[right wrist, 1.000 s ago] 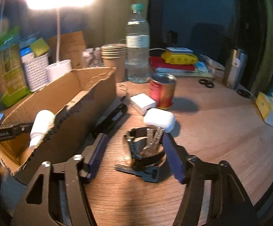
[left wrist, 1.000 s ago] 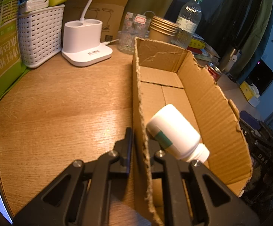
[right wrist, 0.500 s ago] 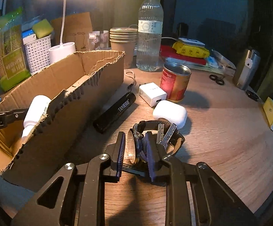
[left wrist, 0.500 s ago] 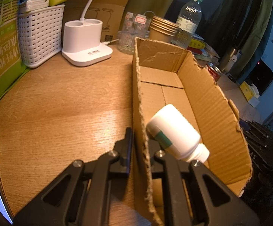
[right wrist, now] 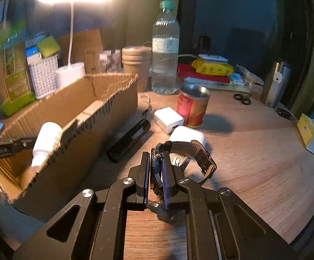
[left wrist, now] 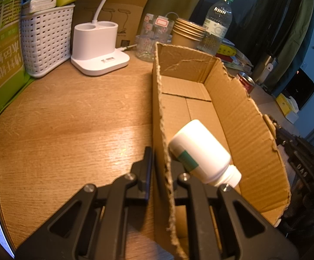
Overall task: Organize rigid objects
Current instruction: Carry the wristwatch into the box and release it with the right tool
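A torn cardboard box (left wrist: 239,117) stands open on the wooden table; it also shows in the right wrist view (right wrist: 104,117). A white pill bottle (left wrist: 200,151) leans inside it, cap down, and shows in the right wrist view (right wrist: 46,138). My left gripper (left wrist: 160,169) is shut on the box's near wall. My right gripper (right wrist: 155,173) is shut on a wristwatch (right wrist: 191,153) with a dark strap, lifted a little off the table. Keys (right wrist: 167,213) lie under it.
On the table near the watch lie a white earbud case (right wrist: 189,136), a white charger (right wrist: 167,121), a black cylinder (right wrist: 128,140), a red can (right wrist: 192,108) and a water bottle (right wrist: 164,49). A white basket (left wrist: 46,39) and lamp base (left wrist: 98,47) stand behind the box.
My right gripper closed around the watch and raised it off the table, leaving the keys below. The left gripper and the box have not moved.
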`<action>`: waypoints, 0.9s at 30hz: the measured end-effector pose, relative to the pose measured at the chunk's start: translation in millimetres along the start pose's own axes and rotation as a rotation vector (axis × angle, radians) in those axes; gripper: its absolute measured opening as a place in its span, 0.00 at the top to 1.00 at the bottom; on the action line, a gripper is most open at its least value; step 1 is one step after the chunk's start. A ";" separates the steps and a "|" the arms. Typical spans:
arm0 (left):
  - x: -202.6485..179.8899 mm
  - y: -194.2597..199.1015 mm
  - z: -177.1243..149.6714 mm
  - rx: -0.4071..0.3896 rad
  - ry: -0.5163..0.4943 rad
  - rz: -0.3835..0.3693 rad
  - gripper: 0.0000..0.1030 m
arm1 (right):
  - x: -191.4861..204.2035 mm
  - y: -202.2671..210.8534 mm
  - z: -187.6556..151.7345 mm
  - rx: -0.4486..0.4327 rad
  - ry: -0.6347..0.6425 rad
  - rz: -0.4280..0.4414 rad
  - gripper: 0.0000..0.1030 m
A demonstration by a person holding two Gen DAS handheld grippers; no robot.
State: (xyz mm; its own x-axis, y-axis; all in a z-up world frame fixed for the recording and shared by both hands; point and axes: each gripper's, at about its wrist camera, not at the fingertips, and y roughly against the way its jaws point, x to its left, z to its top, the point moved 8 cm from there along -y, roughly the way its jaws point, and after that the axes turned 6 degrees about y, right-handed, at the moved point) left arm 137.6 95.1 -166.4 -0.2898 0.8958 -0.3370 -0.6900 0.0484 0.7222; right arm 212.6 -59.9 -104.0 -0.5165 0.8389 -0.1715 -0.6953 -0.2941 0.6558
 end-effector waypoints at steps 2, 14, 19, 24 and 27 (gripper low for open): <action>0.0 -0.1 0.0 0.001 0.000 0.000 0.91 | -3.1 6.1 4.3 -0.018 -0.011 -0.004 0.89; -1.1 -2.4 -2.5 0.007 -0.004 0.001 0.91 | 6.0 28.0 24.5 -0.084 -0.010 0.013 0.89; -0.7 -3.0 -2.6 0.008 -0.003 0.003 0.91 | 23.2 40.2 40.2 -0.128 0.012 0.044 0.89; -0.2 -2.9 -2.6 0.008 -0.002 0.004 0.91 | 45.0 44.6 53.7 -0.158 0.043 0.082 0.89; -0.1 -3.0 -2.2 0.009 -0.003 0.004 0.91 | 57.7 45.2 60.4 -0.172 0.060 0.102 0.89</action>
State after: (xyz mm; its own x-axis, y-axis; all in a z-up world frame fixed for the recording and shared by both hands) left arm 138.2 93.9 -169.9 -0.2907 0.8972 -0.3323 -0.6831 0.0486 0.7287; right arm 181.5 2.9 -39.9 -0.6137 0.7736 -0.1579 -0.7106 -0.4540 0.5375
